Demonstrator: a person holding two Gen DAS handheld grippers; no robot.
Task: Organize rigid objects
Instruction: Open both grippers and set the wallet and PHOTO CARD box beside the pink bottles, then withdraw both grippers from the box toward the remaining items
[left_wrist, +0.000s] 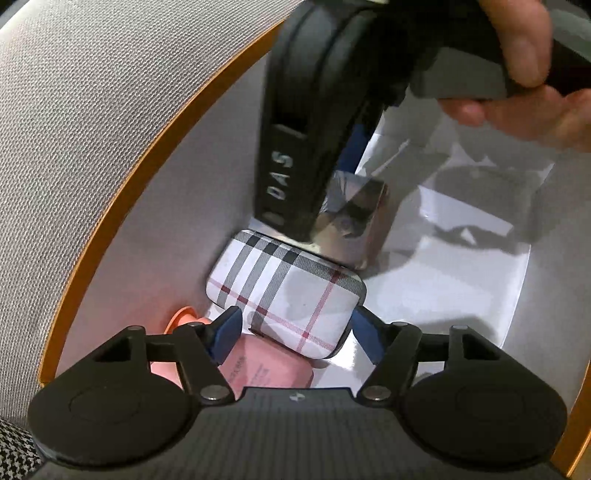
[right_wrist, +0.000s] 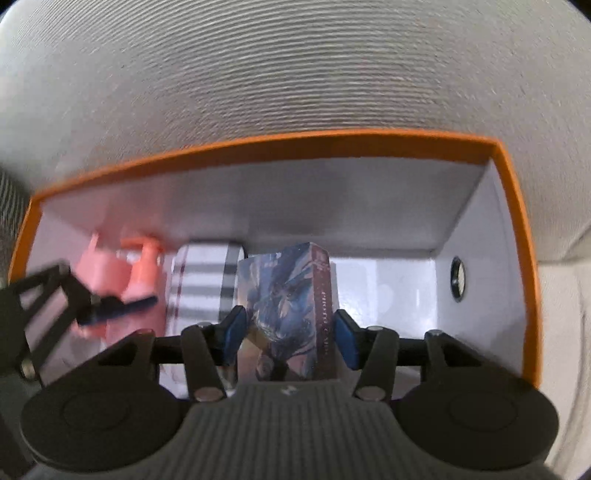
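An orange-rimmed white box (right_wrist: 517, 229) holds the objects. A plaid case (left_wrist: 291, 291) lies on its floor, partly over a pink bottle (left_wrist: 266, 373) with an orange cap (left_wrist: 181, 317). My left gripper (left_wrist: 295, 332) is open, its blue pads on either side of the plaid case's near end. My right gripper (right_wrist: 290, 332) is shut on a glossy blue card box (right_wrist: 291, 302) and holds it upright inside the box, beside the plaid case (right_wrist: 199, 280) and pink bottle (right_wrist: 110, 273). In the left wrist view the right gripper's black finger (left_wrist: 291, 166) presses the shiny card box (left_wrist: 354, 225).
The box sits on grey woven fabric (right_wrist: 295, 74). Its right wall has a round hole (right_wrist: 458, 278). A hand (left_wrist: 524, 55) holds the right gripper's handle. The left gripper's arm (right_wrist: 55, 306) shows at the left of the right wrist view.
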